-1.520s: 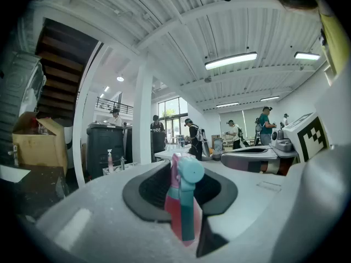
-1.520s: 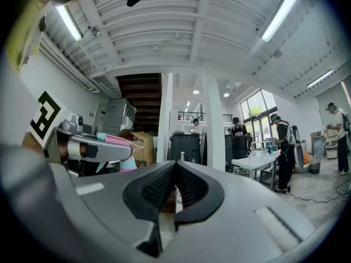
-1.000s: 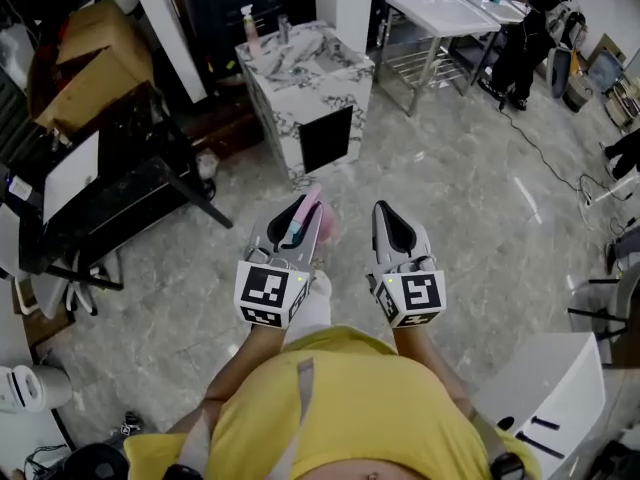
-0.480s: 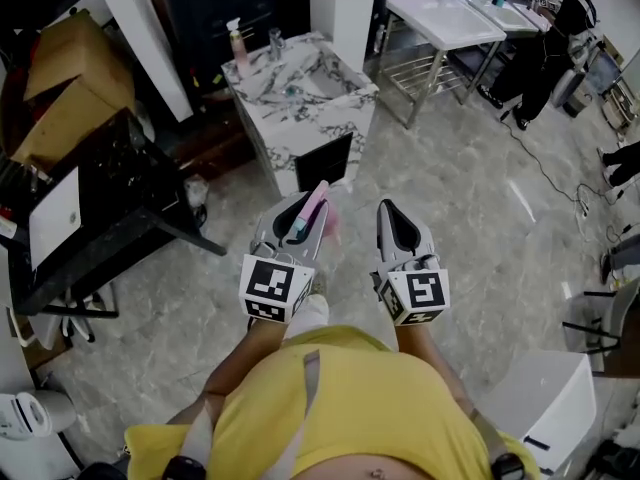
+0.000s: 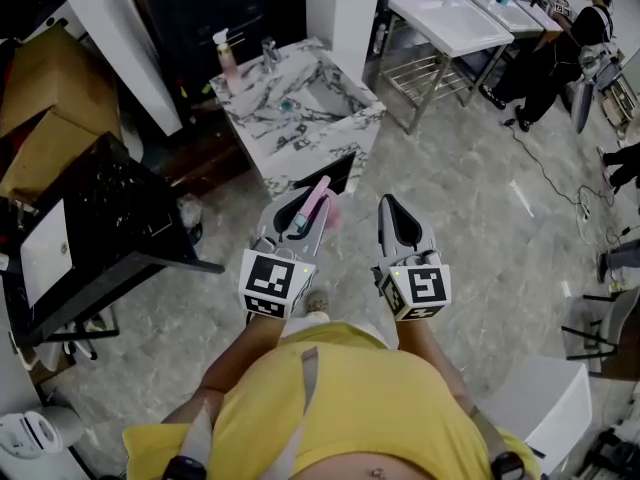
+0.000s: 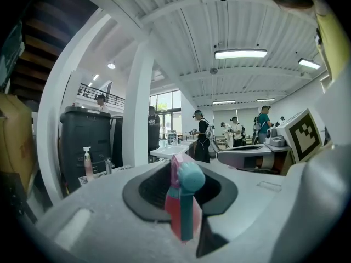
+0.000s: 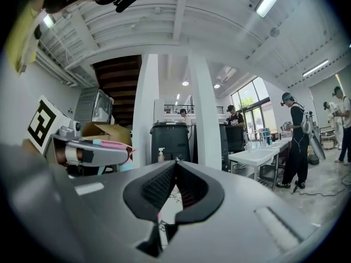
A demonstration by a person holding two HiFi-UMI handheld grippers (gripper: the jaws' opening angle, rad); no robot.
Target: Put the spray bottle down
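Observation:
A pink spray bottle (image 5: 316, 200) with a teal head (image 6: 187, 181) stands upright between the jaws of my left gripper (image 5: 300, 204), which is shut on it; in the left gripper view the bottle (image 6: 182, 207) fills the gap between the pads. My right gripper (image 5: 389, 206) is held level beside the left one, and in the right gripper view (image 7: 175, 163) its tips meet with nothing between them. Both grippers are carried in front of the person's yellow shirt, above the grey floor, pointing toward a marbled sink counter (image 5: 340, 118).
On the counter's far corner stand a pump bottle (image 5: 225, 50) and a tap. A white pillar (image 5: 343, 3) rises behind it and a white steel table (image 5: 450, 23) is at the back right with a person (image 5: 575, 43) beside it. A black cart (image 5: 100, 218) and cardboard box (image 5: 40, 98) are at left.
The person has walked forward: the marbled counter and the black cart have come nearer in the head view. Both grippers keep their pose, the left still shut on the bottle.

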